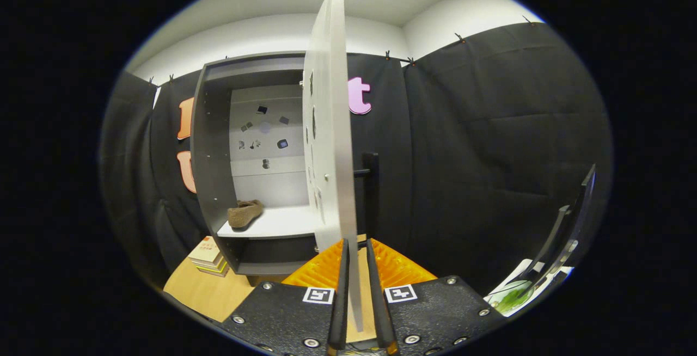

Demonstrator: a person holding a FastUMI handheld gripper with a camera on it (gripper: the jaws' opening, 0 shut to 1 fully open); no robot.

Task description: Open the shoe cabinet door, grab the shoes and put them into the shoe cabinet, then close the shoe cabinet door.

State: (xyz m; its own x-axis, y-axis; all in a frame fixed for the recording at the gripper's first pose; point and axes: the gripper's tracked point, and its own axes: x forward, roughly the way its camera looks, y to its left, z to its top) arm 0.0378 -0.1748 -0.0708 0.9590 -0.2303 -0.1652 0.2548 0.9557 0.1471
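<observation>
Shoe cabinet door [326,127] — flat, matte panel, edge pinched by gripper [356,252], soft brown shoe [244,213] on shelf [272,225]

Tongs-mounted fisheye looks forward, close against the open cabinet door's [332,127] edge.

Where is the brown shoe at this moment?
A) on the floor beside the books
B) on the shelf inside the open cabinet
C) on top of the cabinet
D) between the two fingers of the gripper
B: the brown shoe lies on the pale shelf inside the cabinet, while the gripper has its fingers on either side of the open door edge.
</observation>
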